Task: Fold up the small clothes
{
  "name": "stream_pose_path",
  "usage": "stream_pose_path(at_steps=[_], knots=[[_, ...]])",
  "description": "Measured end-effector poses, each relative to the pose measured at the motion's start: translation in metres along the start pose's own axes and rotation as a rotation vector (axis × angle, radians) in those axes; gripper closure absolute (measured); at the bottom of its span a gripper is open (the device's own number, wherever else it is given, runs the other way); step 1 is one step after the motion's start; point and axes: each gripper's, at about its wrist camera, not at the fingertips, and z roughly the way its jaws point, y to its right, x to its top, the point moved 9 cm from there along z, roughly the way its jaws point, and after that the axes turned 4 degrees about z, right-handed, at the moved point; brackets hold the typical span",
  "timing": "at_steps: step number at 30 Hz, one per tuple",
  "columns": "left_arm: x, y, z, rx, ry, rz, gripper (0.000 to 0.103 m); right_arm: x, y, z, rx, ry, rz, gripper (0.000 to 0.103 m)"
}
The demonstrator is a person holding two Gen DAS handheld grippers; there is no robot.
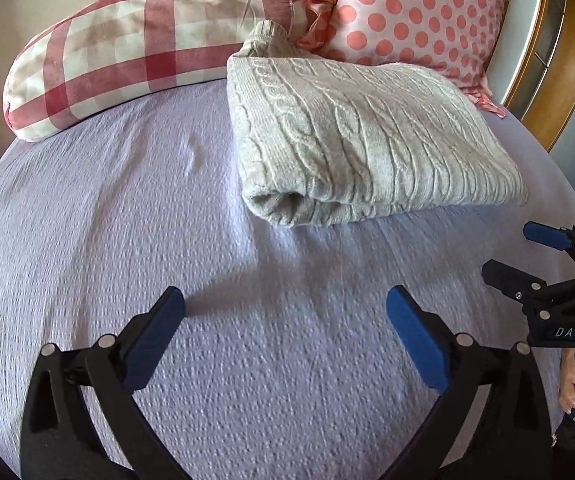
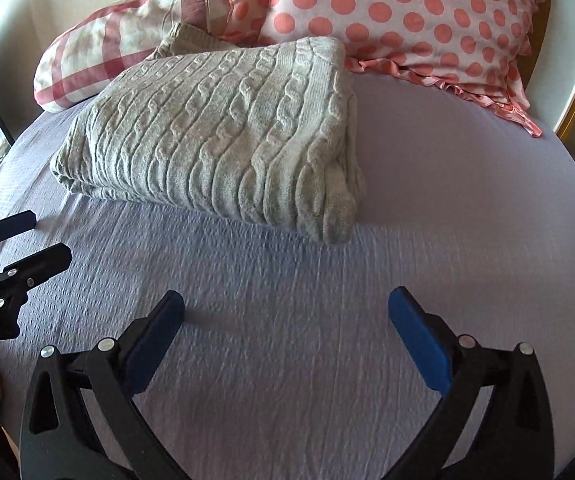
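Fingers of the left gripper [image 1: 285, 306] are wide apart with nothing between them, low over the purple bed cover [image 1: 127, 208], and the right gripper [image 2: 286, 308] beside it is wide apart and holds nothing too. Past both sets of fingers, the folded grey sweater [image 1: 367, 136] lies flat on the bed. Behind it rest a checked pillow [image 1: 135, 44] and a spotted pillow [image 1: 411, 12].

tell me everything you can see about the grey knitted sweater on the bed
The sweater is pale grey cable knit, soft and thick-looking, folded into a bulky rectangle. It lies flat on the lilac bedspread, with a ribbed cuff or collar poking out at the back against the checked pillow. Neither tool touches it.
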Motion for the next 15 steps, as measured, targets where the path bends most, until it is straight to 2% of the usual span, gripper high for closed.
stream_pose_path(at_steps=[4,15], knots=[[-0.0013,0.0034,0.0033,0.049,-0.020,0.053,0.002,-0.0011,0.0003,-0.0008,-0.004,0.000,0.003,0.001],[-0.0008,0.0016,0.0043,0.042,-0.019,0.050,0.002,-0.0019,-0.0001,-0.0015,-0.003,0.001,0.002,0.001]])
